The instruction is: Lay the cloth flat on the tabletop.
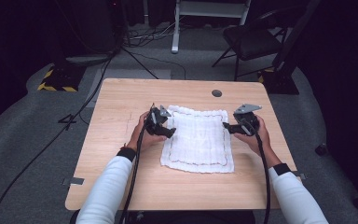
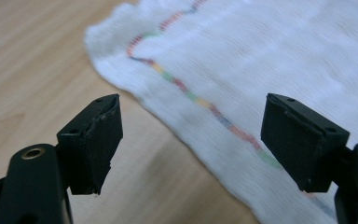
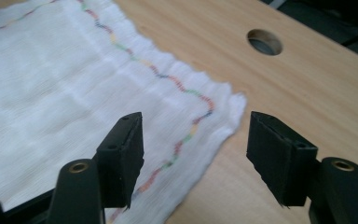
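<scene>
High view: we find the white cloth (image 1: pixel 199 138) lying flat at the table's (image 1: pixel 121 107) middle, the left gripper (image 1: pixel 161 122) at its left edge and the right gripper (image 1: pixel 238 125) at its right edge, both near the far corners.

Left gripper view: jaws wide apart and empty, straddling the cloth's (image 2: pixel 270 60) hem over bare wood.

Right gripper view: jaws wide, nothing gripped, the cloth's (image 3: pixel 51 88) far corner between them. The fabric is crinkled gauze with multicoloured wavy stitching; a round hole (image 3: pixel 264 41) pierces the wood beyond.
</scene>
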The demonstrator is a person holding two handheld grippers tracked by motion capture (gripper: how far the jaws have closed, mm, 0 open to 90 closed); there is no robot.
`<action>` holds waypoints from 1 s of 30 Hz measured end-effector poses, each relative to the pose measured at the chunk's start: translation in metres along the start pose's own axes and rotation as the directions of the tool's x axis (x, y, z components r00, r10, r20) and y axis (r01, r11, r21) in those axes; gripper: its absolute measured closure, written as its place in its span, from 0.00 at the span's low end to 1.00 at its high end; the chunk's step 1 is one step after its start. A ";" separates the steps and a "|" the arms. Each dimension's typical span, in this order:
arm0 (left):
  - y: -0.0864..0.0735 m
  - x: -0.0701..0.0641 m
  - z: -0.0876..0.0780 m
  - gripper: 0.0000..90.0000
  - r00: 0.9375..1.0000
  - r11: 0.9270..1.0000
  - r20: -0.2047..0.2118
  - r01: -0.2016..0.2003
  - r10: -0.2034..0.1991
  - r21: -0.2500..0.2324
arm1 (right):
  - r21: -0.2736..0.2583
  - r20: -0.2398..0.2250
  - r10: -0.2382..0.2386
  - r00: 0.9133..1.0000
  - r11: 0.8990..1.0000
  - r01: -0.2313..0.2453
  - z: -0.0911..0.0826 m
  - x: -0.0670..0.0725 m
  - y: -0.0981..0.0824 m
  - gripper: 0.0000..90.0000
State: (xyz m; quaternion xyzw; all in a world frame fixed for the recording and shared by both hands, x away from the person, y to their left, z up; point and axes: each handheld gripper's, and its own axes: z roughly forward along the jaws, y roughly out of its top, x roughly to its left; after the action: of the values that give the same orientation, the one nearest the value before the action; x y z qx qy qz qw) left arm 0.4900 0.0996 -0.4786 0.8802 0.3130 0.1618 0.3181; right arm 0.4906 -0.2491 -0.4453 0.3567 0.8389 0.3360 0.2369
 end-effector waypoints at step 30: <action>-0.066 -0.064 -0.044 0.24 0.987 0.999 0.153 -0.045 0.042 0.016 | 0.096 -0.183 -0.076 0.980 0.991 0.094 -0.036 0.054 -0.079 0.37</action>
State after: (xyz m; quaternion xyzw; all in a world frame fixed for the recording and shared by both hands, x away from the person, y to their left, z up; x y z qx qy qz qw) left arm 0.3911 0.1176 -0.4947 0.8997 0.2700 0.0979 0.3288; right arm 0.3988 -0.2635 -0.4873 0.3006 0.8876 0.3122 0.1557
